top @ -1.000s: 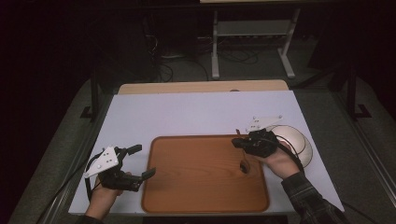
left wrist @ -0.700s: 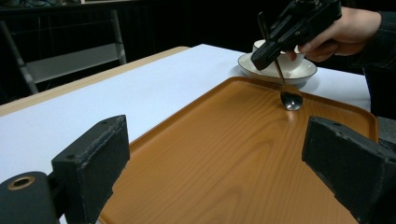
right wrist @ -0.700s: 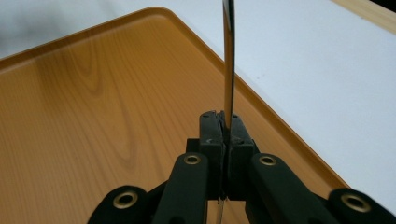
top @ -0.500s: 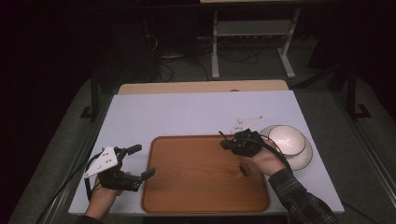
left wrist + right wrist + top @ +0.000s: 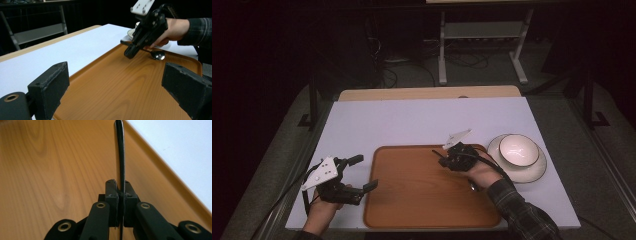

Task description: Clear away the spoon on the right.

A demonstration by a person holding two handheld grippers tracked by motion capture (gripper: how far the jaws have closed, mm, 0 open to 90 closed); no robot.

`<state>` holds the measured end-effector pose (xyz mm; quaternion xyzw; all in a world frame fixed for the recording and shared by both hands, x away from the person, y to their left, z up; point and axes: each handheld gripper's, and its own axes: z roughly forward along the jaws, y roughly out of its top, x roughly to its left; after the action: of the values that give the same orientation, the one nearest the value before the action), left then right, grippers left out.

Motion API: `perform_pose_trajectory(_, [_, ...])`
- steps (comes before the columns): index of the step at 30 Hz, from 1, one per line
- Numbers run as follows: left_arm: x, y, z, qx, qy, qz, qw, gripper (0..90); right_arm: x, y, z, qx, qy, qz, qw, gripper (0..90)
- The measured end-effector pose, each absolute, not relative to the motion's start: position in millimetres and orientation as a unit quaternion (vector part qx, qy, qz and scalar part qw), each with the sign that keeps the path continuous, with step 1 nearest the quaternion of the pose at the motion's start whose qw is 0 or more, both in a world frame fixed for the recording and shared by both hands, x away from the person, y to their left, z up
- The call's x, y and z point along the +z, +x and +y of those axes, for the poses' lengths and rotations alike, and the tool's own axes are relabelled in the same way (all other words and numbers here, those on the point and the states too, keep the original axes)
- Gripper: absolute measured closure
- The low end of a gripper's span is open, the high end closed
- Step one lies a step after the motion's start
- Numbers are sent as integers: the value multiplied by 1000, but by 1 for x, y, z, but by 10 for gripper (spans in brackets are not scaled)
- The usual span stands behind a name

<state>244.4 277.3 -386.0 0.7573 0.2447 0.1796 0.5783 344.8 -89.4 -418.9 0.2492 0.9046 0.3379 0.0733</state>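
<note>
Inventory: one wooden tray [image 5: 422,195], one spoon [image 5: 157,54], one white bowl [image 5: 518,149] seated on one white saucer [image 5: 532,172], one white table [image 5: 412,122], and two hand-held grippers.

The tray is the reference landmark. It is rectangular, with rounded corners, a raised rim and a brown wood-grain surface, and it lies on the near half of the table.

The spoon is metal, with a polished, reflective oval head and a thin dark handle. It hangs over the far right part of the tray. In the left gripper view its head rests at or just above the tray surface near the right rim, and its handle runs up through the gripper. In the right gripper view the handle [image 5: 119,155] shows edge-on, extending ahead over the wood grain toward the far rim.

The right gripper [image 5: 451,158] is clenched on the spoon handle, with the pads pressed against both sides of it. Its jaws have just eased open slightly, and the handle remains between them.

The left gripper [image 5: 357,174] sits at the left edge of the tray, jaws spread wide and empty, pointing across the tray.

The bowl and saucer stand just beyond the right edge of the tray.

No brand, label or legible writing is discernible on any item.
</note>
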Motion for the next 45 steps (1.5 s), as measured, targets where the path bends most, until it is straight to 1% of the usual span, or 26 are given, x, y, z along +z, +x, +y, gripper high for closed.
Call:
perform_pose_trajectory(4, [-386, 244, 278, 180, 757, 245, 579, 72, -426, 344, -82, 318, 236, 915, 76, 834])
perform_pose_trajectory(13, [-386, 244, 277, 180, 758, 244, 578, 72, -430, 342, -78, 308, 227, 921, 75, 818])
perform_pose_trajectory(18, [-386, 244, 277, 180, 757, 245, 578, 72, -431, 342, -77, 306, 225, 922, 72, 775])
perform_pose_trajectory(19, [-386, 244, 278, 180, 757, 244, 578, 73, -431, 342, -78, 308, 225, 921, 72, 744])
perform_pose_trajectory(21, [-386, 244, 278, 180, 757, 245, 578, 72, -431, 342, -78, 309, 225, 921, 72, 731])
perform_pose_trajectory(22, [-386, 244, 278, 180, 757, 245, 578, 72, -430, 342, -79, 311, 228, 920, 70, 674])
perform_pose_trajectory(23, [-386, 244, 278, 180, 757, 245, 578, 73, -430, 342, -79, 311, 228, 920, 70, 674])
perform_pose_trajectory(24, [-386, 244, 278, 180, 757, 245, 578, 72, -430, 342, -79, 316, 233, 917, 67, 576])
perform_pose_trajectory(25, [-386, 244, 278, 180, 757, 245, 578, 72, -430, 343, -80, 317, 234, 917, 67, 529])
perform_pose_trajectory(27, [-386, 244, 278, 181, 757, 245, 578, 72, -429, 343, -82, 324, 245, 912, 61, 379])
perform_pose_trajectory(28, [-386, 244, 278, 181, 757, 245, 578, 72, -429, 343, -82, 324, 245, 912, 61, 379])
perform_pose_trajectory(29, [-386, 244, 278, 181, 757, 245, 578, 72, -429, 344, -83, 331, 247, 909, 59, 330])
perform_pose_trajectory(30, [-386, 244, 278, 181, 756, 246, 578, 72, -427, 344, -86, 345, 253, 903, 51, 229])
perform_pose_trajectory(33, [-386, 243, 278, 180, 756, 247, 578, 73, -424, 345, -90, 365, 259, 893, 43, 138])
perform_pose_trajectory(35, [-386, 243, 279, 181, 756, 247, 579, 72, -423, 345, -91, 370, 257, 892, 47, 133])
perform_pose_trajectory(36, [-385, 243, 279, 182, 755, 247, 580, 72, -421, 344, -94, 376, 258, 888, 57, 115])
perform_pose_trajectory(38, [-386, 243, 279, 182, 756, 247, 578, 72, -418, 343, -97, 379, 257, 886, 65, 84])
perform_pose_trajectory(40, [-386, 242, 279, 182, 756, 247, 578, 73, -416, 342, -98, 381, 255, 886, 68, 73])
perform_pose_trajectory(42, [-386, 242, 280, 183, 755, 248, 578, 72, -408, 338, -105, 397, 252, 879, 80, 36])
perform_pose_trajectory(45, [-385, 241, 281, 185, 754, 250, 578, 72, -402, 335, -110, 408, 252, 873, 92, 35])
